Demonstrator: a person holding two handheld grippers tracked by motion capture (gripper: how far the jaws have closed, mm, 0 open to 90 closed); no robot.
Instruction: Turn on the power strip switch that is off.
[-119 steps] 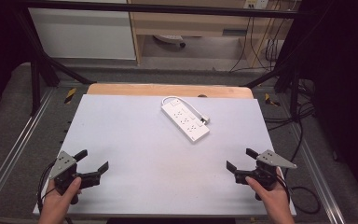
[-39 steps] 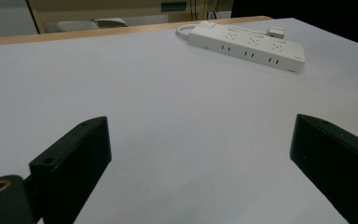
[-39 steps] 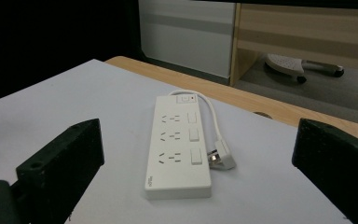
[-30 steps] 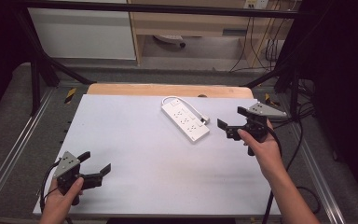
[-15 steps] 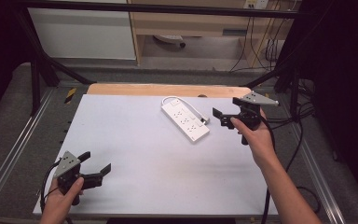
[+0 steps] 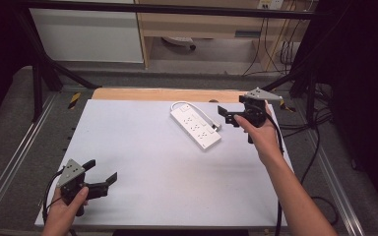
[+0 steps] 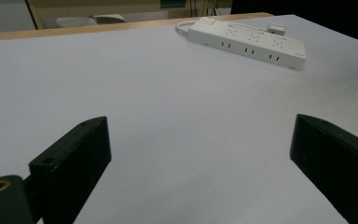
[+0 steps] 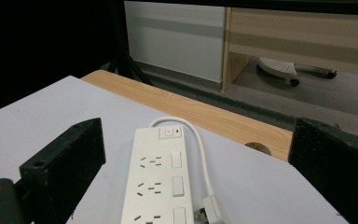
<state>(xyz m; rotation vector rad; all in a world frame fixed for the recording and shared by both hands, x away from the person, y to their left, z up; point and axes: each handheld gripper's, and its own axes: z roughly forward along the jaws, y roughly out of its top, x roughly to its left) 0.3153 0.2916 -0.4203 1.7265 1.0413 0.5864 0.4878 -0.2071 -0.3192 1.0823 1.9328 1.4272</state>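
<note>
Right gripper (image 6: 229, 115): jaws spread wide, nothing between them, nothing touched; held above the far right part of the table, just beside the power strip's right side.
Left gripper (image 6: 102, 172): jaws spread wide, empty; low over the near left corner of the table, well apart from the power strip.
Power strip (image 6: 196, 126): lying flat and slanted on the far middle of the table; in the right gripper view (image 8: 157, 182) directly ahead between the two jaws, close; in the left gripper view (image 7: 247, 43) far off at the top.
Cord and plug (image 8: 212, 205): short white lead looping from the switch end along the strip's side, plug resting against the strip.
Obstructions: bare surface between each gripper and the strip.
Table (image 6: 157, 167): flat white matt sheet, smooth; pale wooden board (image 6: 162, 94) showing along its far edge.
Strip make: white glossy plastic, long rectangular bar, rows of sockets with rocker switches, red-marked master switch at one end.
Gripper make: black blocky jaws, grey three-cornered plate on top, black cable trailing.
Surroundings: metal rails on both sides, cabinet and cables beyond.
</note>
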